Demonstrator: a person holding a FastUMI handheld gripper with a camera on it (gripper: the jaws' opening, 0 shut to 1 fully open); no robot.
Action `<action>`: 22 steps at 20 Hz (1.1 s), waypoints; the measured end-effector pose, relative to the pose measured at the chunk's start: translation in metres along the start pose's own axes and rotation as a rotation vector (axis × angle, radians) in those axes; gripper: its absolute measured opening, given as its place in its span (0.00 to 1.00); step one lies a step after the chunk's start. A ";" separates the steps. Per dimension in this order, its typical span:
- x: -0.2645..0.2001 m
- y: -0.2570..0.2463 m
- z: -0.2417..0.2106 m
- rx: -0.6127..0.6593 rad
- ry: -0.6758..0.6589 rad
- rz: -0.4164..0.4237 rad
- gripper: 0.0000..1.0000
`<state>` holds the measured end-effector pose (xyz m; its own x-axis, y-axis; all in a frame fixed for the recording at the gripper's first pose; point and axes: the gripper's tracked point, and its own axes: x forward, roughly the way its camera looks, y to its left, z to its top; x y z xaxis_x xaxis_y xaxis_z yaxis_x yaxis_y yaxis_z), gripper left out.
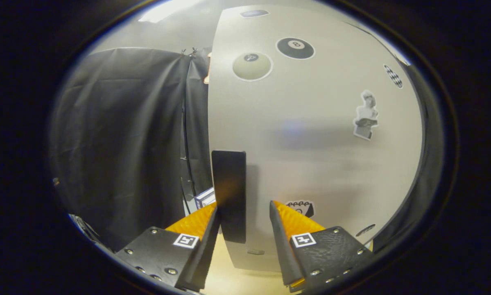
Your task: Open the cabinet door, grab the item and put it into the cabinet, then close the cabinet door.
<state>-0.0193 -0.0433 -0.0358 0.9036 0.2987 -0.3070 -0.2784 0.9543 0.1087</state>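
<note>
I see the cabinet door (311,143) right in front of me, pale and covered in stickers (two pool balls up high, a little statue off to the side). Its dark handle (229,196) is a flat upright strip at the door's edge. My tool (243,209) is wide apart, and the handle stands between its two fingers, close to one finger (210,223) and away from the other. I can't tell if that finger touches it. A small box (204,197) peeks out just beside the door's edge. Under the tool is the light tabletop (237,280). Black cloth (126,143) hangs beside the door.
</note>
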 end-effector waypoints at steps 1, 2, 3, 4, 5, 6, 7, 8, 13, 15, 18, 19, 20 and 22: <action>0.001 0.000 0.000 0.001 -0.001 -0.004 0.68; 0.002 0.001 0.000 0.000 -0.003 -0.007 0.68; 0.002 0.001 0.000 0.001 -0.003 -0.010 0.68; 0.002 0.001 0.000 -0.003 -0.003 -0.012 0.68; 0.002 0.002 -0.001 -0.005 -0.004 -0.015 0.68; 0.001 0.002 -0.002 -0.009 -0.002 -0.017 0.68; 0.001 0.002 -0.002 -0.011 -0.003 -0.020 0.68; 0.002 0.002 -0.002 -0.013 -0.004 -0.022 0.68; 0.004 0.002 -0.005 -0.014 -0.005 -0.030 0.68; 0.004 0.002 -0.006 -0.012 -0.005 -0.032 0.68; 0.004 0.002 -0.007 -0.011 -0.007 -0.032 0.68; 0.005 0.002 -0.007 -0.017 -0.009 -0.031 0.68; 0.004 0.002 -0.007 -0.024 -0.010 -0.027 0.68; -0.003 0.004 -0.002 -0.028 -0.029 -0.015 0.68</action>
<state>-0.0233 -0.0406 -0.0361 0.9167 0.2847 -0.2805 -0.2740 0.9586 0.0775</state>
